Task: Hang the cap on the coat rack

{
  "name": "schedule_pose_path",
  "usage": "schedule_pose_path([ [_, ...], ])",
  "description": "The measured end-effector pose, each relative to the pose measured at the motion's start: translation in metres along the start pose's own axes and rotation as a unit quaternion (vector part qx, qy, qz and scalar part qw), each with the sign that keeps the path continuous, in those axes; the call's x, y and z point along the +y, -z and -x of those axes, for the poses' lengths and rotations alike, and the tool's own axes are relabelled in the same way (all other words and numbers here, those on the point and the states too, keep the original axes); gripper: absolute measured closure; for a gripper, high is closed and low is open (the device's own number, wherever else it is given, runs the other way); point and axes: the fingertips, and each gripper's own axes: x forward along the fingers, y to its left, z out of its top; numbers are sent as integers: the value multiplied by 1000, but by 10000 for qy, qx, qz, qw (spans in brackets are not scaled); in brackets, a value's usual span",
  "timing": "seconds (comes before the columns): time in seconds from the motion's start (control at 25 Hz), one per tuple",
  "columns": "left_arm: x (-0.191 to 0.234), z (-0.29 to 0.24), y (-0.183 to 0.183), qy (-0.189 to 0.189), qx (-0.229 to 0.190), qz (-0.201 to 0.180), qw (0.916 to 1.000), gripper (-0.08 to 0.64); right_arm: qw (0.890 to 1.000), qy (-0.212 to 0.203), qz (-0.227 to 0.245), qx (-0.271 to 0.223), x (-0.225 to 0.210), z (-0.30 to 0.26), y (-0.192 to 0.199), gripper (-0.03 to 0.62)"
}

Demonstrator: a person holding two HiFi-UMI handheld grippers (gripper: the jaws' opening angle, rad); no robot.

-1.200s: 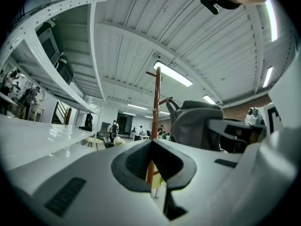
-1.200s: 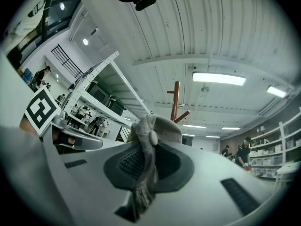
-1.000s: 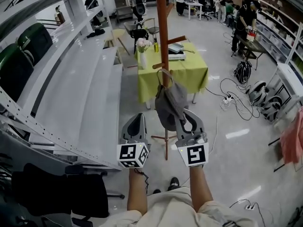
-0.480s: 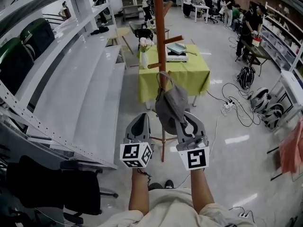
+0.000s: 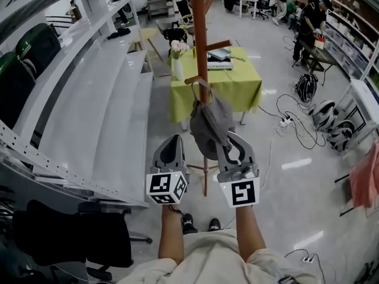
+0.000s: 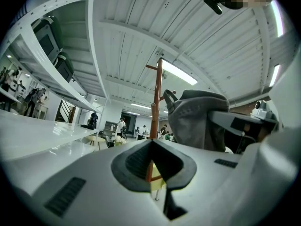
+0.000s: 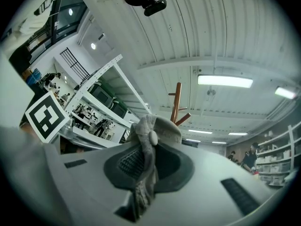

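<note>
Barely shifted since a second ago, the cap (image 5: 210, 126) hangs against the coat rack (image 5: 199, 28), strap at its lower peg (image 5: 195, 80), clamped in your right gripper (image 5: 228, 139); your left gripper (image 5: 171, 148) is closed, empty.

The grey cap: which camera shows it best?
The head view: the whole cap shows at the coat rack, pinched in the right gripper. The left gripper view shows its side, the right gripper view only bunched fabric.

My left gripper (image 5: 172, 142): level, jaws together, empty, just left of the coat rack (image 5: 200, 46); my right gripper (image 5: 228, 139): tilted upward, clamping the cap (image 5: 208, 123), just right of it
</note>
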Motion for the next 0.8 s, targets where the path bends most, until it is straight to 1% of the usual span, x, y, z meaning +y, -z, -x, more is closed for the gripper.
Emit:
schedule_pose_path([
  [0.08, 9, -1, -1, 12, 26, -29, 10000, 552, 9979, -184, 495, 378, 7, -4, 11, 568],
  [0.16, 16, -1, -2, 33, 52, -67, 10000, 552, 9919, -368, 952, 761, 15, -7, 23, 568],
  [0.2, 19, -2, -2, 49, 66, -91, 9999, 552, 9880, -448, 1153, 929, 18, -9, 28, 568],
  [0.24, 21, -3, -3, 66, 77, -107, 9999, 552, 9862, -474, 1236, 999, 20, -11, 31, 568],
  [0.52, 28, -8, -2, 128, 130, -150, 9997, 552, 9879, -357, 1194, 927, 19, -26, 36, 568],
  [0.8, 37, -7, 1, 103, 165, -148, 9997, 552, 9886, -355, 1153, 906, 24, -34, 47, 568],
])
